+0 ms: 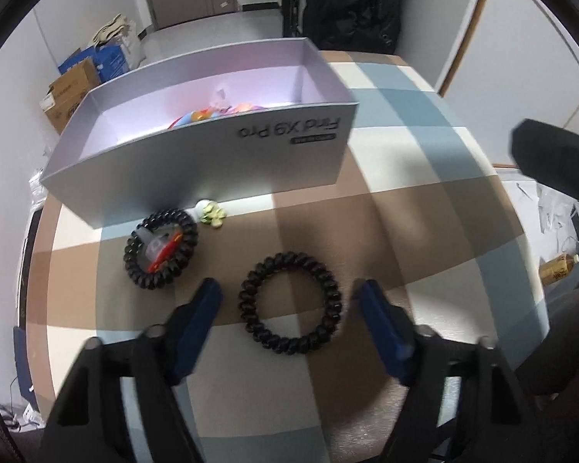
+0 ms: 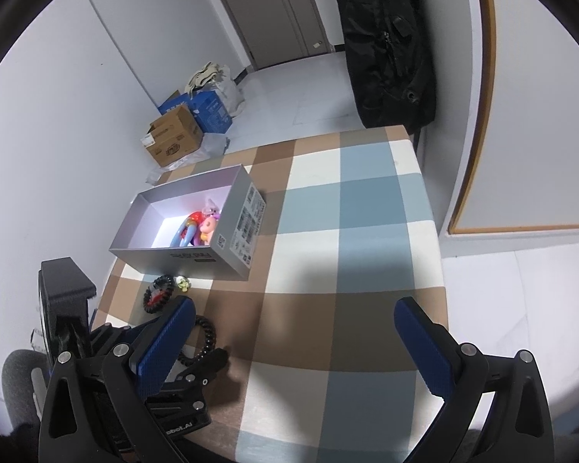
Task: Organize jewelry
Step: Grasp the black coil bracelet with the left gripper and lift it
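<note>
A: Black coil tie (image 1: 290, 303) is seen flat on the checked cloth (image 1: 405, 208), between the spread fingers of the left gripper (image 1: 289, 301); nothing is gripped yet.

B: Noted. For a clean pick, the fingers (image 1: 197, 320) should be lowered until one rim of the coil is straddled, then closed gently; the loop looks springy and may be squashed or flicked aside if pinched across its full width.

A: Right gripper (image 2: 293, 335) is recorded as spread wide and empty, held above the cloth, well apart from the tie.

B: Destination is judged to be the grey box (image 1: 197, 154), with coloured pieces (image 2: 197, 227) already inside.

A: A second coil (image 1: 160, 249), ringed round a red and clear item, is logged just in front of the box, with a small green charm (image 1: 211, 213) beside it.

B: Tie appearance: glossy, ribbed spiral, closed ring, undistorted.
</note>
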Demonstrator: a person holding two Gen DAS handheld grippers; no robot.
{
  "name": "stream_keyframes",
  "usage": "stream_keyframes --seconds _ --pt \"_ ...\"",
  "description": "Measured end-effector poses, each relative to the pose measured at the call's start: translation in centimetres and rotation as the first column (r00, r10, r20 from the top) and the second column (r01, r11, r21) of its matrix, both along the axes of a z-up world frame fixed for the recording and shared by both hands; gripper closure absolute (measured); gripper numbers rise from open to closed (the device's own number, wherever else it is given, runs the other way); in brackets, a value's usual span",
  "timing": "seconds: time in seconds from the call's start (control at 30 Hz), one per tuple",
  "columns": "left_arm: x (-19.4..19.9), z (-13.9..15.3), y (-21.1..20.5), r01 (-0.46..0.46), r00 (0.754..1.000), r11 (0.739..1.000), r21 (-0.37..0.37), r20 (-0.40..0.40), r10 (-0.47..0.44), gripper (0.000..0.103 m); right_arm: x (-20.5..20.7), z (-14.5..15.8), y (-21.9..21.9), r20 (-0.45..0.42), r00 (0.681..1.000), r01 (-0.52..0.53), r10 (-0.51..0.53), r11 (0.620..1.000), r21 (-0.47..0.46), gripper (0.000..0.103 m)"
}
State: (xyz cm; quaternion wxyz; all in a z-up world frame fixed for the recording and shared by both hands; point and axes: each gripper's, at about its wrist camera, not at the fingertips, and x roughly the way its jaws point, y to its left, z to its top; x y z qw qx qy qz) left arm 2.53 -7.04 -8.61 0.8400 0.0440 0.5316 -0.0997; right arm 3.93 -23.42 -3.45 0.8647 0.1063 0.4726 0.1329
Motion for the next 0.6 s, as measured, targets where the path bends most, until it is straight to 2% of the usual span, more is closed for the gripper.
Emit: stream_keyframes --seconds 0.1,0.2,0.43,0.6 --pt "-0.2 0.2 -0.1 0.019 1.000 1.000 -0.007 0.003 -0.019 0.058 0.1 0.0 0.0 0.000 1.000 0.005 -0.005 1.000 -0.001 0.000" --pt "-0.1 0.2 0.3 0.015 1.000 1.000 -0.026 0.000 -0.015 0.063 0.1 0.0 -0.1 -0.003 1.000 0.010 -0.010 1.000 0.001 0.000" --pt "0.5 0.7 1.7 -0.010 0.999 0.989 -0.150 -0.044 0.004 0.066 0.2 -0.3 -0.4 -0.020 0.999 0.031 -0.031 1.000 0.003 0.000" --pt "0.0 2.7 3.2 -0.025 1.000 0.965 -0.260 -0.010 0.023 0.066 0.4 -0.1 -0.2 -0.017 0.999 0.033 -0.033 0.999 0.003 0.000"
